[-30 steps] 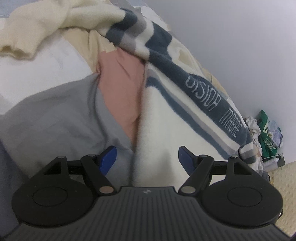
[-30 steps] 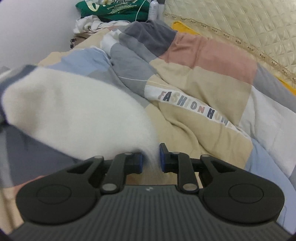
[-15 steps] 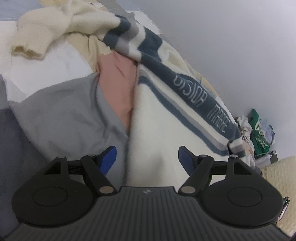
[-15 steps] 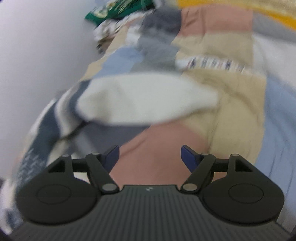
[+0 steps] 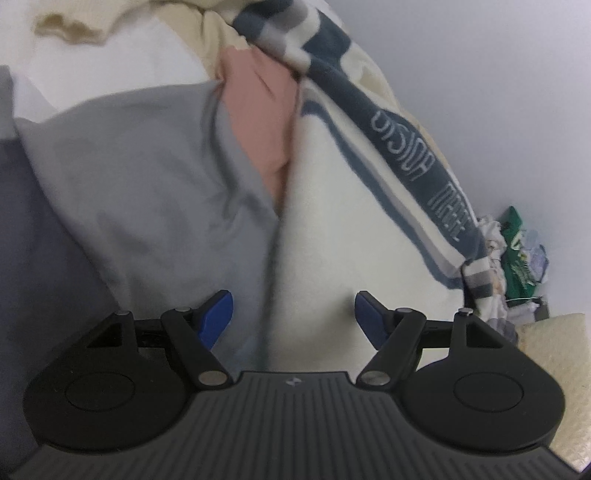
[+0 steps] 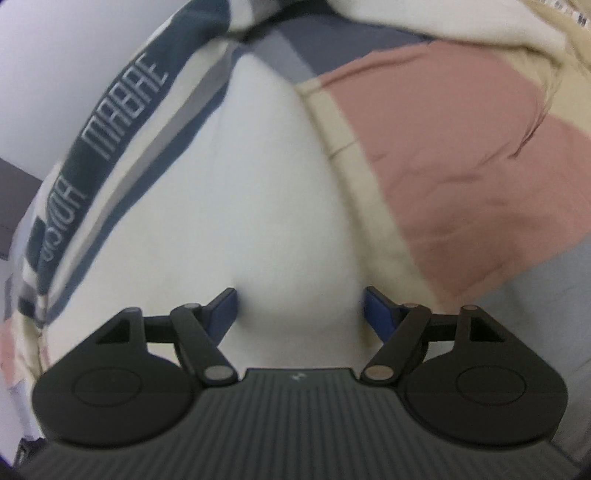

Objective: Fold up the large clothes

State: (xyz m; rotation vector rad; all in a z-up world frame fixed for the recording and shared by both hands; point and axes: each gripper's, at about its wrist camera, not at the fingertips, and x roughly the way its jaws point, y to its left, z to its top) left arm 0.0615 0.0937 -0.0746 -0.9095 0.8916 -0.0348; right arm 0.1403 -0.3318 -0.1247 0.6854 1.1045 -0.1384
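Note:
A cream fleece garment (image 5: 332, 221) with a dark blue lettered band and grey stripes lies spread on a patchwork quilt (image 5: 147, 177). It also shows in the right wrist view (image 6: 266, 206). My left gripper (image 5: 293, 314) is open and empty, low over the garment's left edge where it meets the grey quilt patch. My right gripper (image 6: 300, 306) is open and empty, with the cream cloth bulging between its blue fingers (image 6: 223, 306). A cream sleeve cuff (image 5: 70, 26) lies at the far top left.
The quilt has grey, pink (image 6: 450, 155), beige and white patches. A plain wall (image 5: 498, 92) runs along the bed's right side. A pile of clothes and a green bag (image 5: 517, 254) sits at the far end by a quilted headboard (image 5: 550, 362).
My right gripper opened, let go of the cream cloth and swung over to the garment's body by the lettered band. My left gripper stayed open and moved slightly closer to the garment's edge.

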